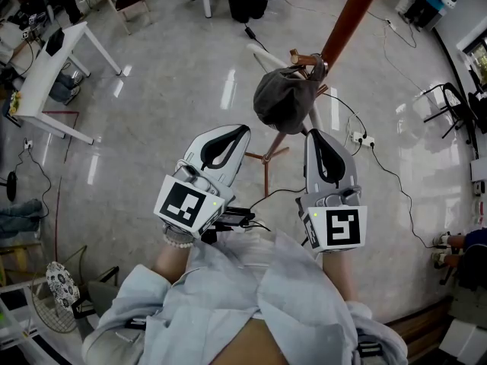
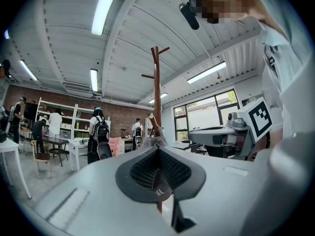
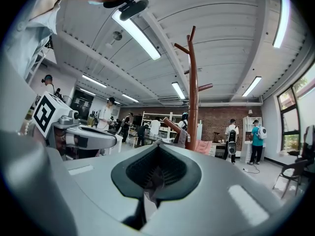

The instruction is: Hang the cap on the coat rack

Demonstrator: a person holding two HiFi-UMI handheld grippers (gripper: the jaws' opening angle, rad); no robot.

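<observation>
Left gripper (image 1: 240, 132): jaws closed together, empty, near the cap's lower edge.
Cap (image 1: 283, 99): hangs on a peg (image 1: 303, 57) of the coat rack (image 1: 344, 27).
Right gripper (image 1: 316, 134): jaws together, empty, just beside the cap.
Risk: an upward swing by either gripper may knock the cap off.
Room: open floor (image 1: 175, 74) leftward; cable (image 1: 384, 169) rightward.

Cap (image 1: 285, 97): on a peg of the coat rack (image 1: 346, 21), against its pole.
Left gripper (image 1: 242, 130): on the person's side of the cap, just beside it, to its left.
Right gripper (image 1: 314, 133): same side, to its right.
Tabletop (image 1: 42, 71): far left, well apart from the rack.
Power strip (image 1: 359, 138): on the floor, right of the rack's base.
</observation>
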